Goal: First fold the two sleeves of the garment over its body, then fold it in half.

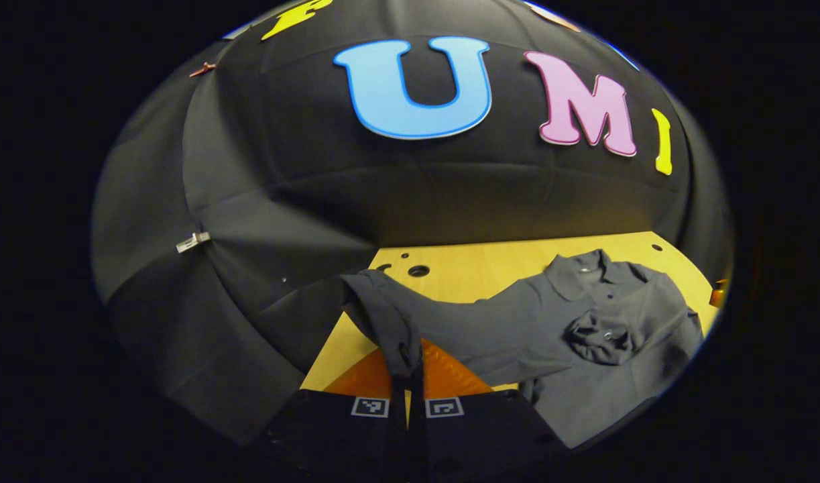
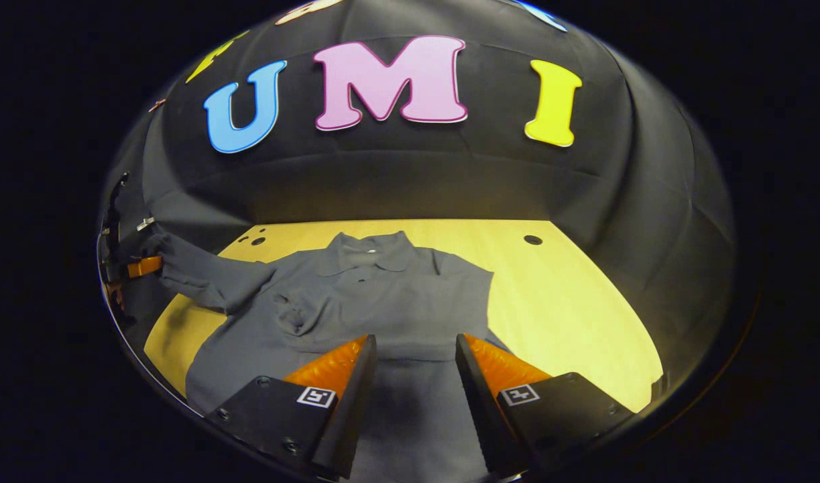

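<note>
My left gripper (image 1: 407,396) has its two fingers pinched together on the cuff end of the grey polo shirt's long sleeve (image 1: 389,322), which rises off the pale wooden tabletop (image 1: 477,265) and stretches from the fingers back toward the shirt's body. In the right gripper view I see that same left gripper (image 2: 138,267) at the far left edge, with the sleeve (image 2: 202,275) drawn out sideways to it.

My right gripper (image 2: 415,382) has its fingers spread wide apart with nothing between them; it hangs above the lower middle of the shirt.

The grey, collared, button-front polo shirt (image 2: 376,295) lies on the tabletop with its collar toward the black cloth back wall (image 2: 410,181). The other sleeve is already folded across the chest, its cuff bunched into a crumpled lump (image 1: 601,335) near the placket. Small round holes (image 2: 532,239) dot the tabletop near its far edge.
</note>
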### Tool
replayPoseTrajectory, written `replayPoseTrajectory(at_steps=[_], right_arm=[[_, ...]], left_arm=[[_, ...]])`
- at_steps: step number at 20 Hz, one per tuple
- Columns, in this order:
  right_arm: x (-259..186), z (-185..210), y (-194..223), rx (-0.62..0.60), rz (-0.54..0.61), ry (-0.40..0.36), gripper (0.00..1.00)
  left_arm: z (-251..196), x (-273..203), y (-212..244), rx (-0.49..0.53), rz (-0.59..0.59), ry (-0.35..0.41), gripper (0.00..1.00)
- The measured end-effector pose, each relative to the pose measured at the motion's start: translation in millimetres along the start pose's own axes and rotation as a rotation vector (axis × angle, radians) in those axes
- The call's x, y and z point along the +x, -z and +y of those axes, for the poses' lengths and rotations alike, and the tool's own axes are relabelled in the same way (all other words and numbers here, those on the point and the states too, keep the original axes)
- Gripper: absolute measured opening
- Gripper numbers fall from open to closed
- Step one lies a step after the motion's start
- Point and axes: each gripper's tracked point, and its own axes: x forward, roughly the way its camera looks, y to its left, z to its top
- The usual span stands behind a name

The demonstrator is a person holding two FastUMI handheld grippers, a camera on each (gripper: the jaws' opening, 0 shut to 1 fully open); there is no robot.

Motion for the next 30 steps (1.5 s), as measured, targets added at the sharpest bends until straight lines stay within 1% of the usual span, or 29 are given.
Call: replayPoseTrajectory(at_steps=[4, 6, 10, 14, 21, 23, 26, 30], right_arm=[[-3.8, -35.5, -0.1, 0.019, -0.008, 0.028, 0.74], [-5.4, -52.0, -0.6, 0.026, -0.015, 0.043, 0.74], [-9.4, -77.1, 3.8, 0.042, -0.016, 0.064, 0.74], [-9.4, -98.7, 14.8, 0.053, -0.012, 0.082, 0.74], [-6.7, -130.4, 38.2, 0.083, 0.023, 0.084, 0.74], [-3.4, -138.8, 45.2, 0.088, 0.037, 0.076, 0.74], [2.1, -152.7, 51.4, 0.102, 0.053, 0.072, 0.74], [9.5, -169.3, 63.5, 0.122, 0.080, 0.063, 0.74]], left_arm=[[-56.5, -21.8, -38.1, 0.007, -0.042, 0.070, 0.05], [-90.9, -27.2, -53.0, -0.001, -0.057, 0.121, 0.05], [-155.9, -27.3, -60.8, 0.037, -0.062, 0.206, 0.05], [-214.7, -24.3, -56.8, 0.044, -0.047, 0.270, 0.05], [-320.4, -12.2, -50.4, 0.110, -0.057, 0.372, 0.05], [-350.9, -9.4, -41.9, 0.131, -0.042, 0.402, 0.06], [-390.3, -6.9, -24.9, 0.173, -0.019, 0.424, 0.05], [-429.1, 4.2, 5.9, 0.242, 0.015, 0.440, 0.06]])
